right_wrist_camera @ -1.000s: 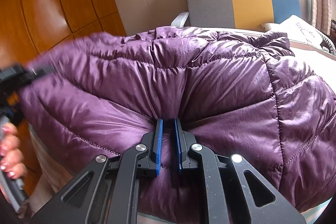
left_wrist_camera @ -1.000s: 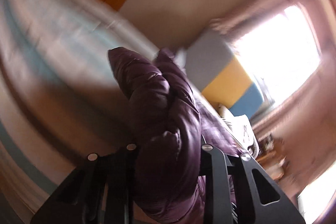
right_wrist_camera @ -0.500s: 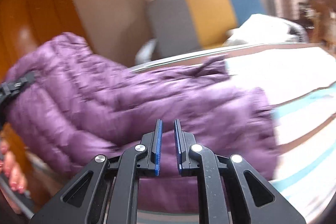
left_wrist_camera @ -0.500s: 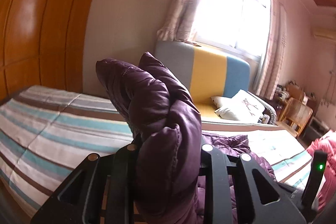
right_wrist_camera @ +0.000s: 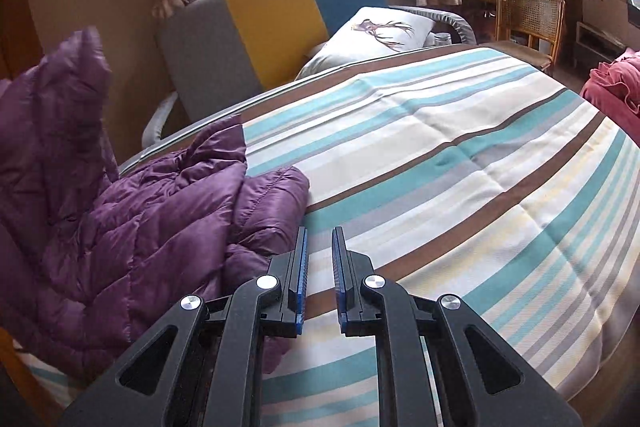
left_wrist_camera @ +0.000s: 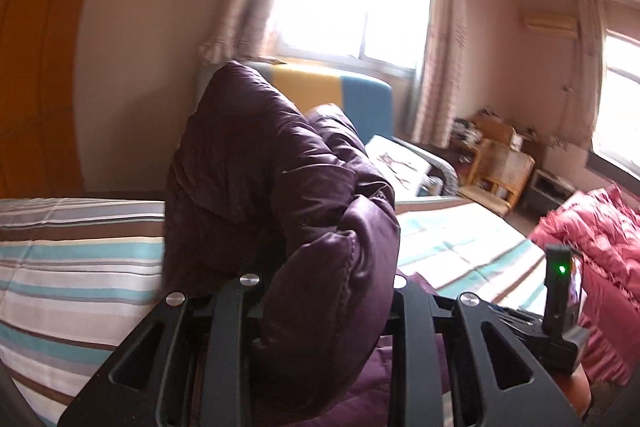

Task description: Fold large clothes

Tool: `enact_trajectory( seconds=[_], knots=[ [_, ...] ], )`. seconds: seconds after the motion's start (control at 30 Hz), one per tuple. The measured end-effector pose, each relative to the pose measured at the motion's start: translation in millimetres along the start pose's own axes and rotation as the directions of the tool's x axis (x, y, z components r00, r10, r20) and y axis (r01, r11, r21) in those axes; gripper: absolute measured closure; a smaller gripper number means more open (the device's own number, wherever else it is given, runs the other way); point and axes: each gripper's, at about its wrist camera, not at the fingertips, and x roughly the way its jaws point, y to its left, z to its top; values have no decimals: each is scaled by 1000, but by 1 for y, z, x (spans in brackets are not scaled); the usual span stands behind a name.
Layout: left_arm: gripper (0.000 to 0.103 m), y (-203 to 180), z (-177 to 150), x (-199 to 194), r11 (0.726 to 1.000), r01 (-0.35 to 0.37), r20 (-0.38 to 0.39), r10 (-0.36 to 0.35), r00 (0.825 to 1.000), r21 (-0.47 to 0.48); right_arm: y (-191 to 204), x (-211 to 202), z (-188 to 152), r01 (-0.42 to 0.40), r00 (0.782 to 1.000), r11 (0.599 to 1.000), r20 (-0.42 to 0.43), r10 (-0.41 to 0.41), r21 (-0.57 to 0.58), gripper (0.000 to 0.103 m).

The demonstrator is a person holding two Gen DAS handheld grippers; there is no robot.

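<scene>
A purple puffer jacket (right_wrist_camera: 152, 227) lies bunched on the left part of the striped bed (right_wrist_camera: 460, 147), with one end raised at the far left. My left gripper (left_wrist_camera: 324, 283) is shut on a thick fold of that jacket (left_wrist_camera: 256, 163), which stands up above the bed and hides the fingertips. My right gripper (right_wrist_camera: 319, 239) hovers over the bedspread just right of the jacket's edge. Its blue pads are nearly together with nothing between them. A black device with a green light (left_wrist_camera: 560, 291) shows at the right of the left wrist view.
A grey, yellow and blue armchair (right_wrist_camera: 272, 19) with a white pillow (right_wrist_camera: 384, 35) stands behind the bed. A wicker chair (right_wrist_camera: 528, 15) and a pink quilt (left_wrist_camera: 592, 239) are at the right. Orange wooden panelling (left_wrist_camera: 36, 67) is on the left.
My right gripper has let go of the jacket and swung right, off it and over the bare bedspread. My left gripper has rolled and risen with the jacket fold still in it.
</scene>
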Motion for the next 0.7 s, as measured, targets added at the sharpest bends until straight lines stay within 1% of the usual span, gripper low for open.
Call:
enact_trajectory(
  seconds=[0.13, 0.23, 0.4, 0.43, 0.53, 0.6, 0.63, 0.67, 0.7],
  knots=[
    [79, -25, -11, 15, 997, 82, -52, -82, 995, 7, -8, -3, 1, 7, 1000, 1000, 8, -7, 23, 91],
    [79, -41, -22, 28, 994, 110, -94, -107, 990, 19, -15, -5, 5, 13, 1000, 999, 16, -14, 42, 91],
    [79, -67, -46, 53, 984, 175, -165, -167, 972, 32, -25, -7, 8, 20, 1000, 997, 21, -22, 74, 92],
    [79, -73, -52, 57, 981, 192, -185, -183, 965, 33, -27, -6, 9, 20, 1000, 997, 20, -22, 80, 92],
    [79, -82, -68, 67, 975, 213, -225, -195, 955, 58, -32, -6, 11, 21, 999, 995, 23, -23, 94, 92],
    [79, -91, -79, 72, 970, 224, -251, -195, 948, 91, -34, -6, 11, 21, 999, 995, 23, -23, 101, 92],
    [79, -92, -82, 71, 968, 224, -257, -190, 947, 110, -35, -7, 11, 19, 1000, 994, 22, -22, 106, 92],
    [77, -93, -84, 71, 966, 226, -254, -189, 949, 127, -36, -6, 11, 16, 1000, 994, 21, -19, 111, 92],
    [72, -93, -84, 69, 962, 238, -252, -200, 947, 131, -36, -7, 12, 14, 1000, 993, 21, -16, 114, 92]
  ],
)
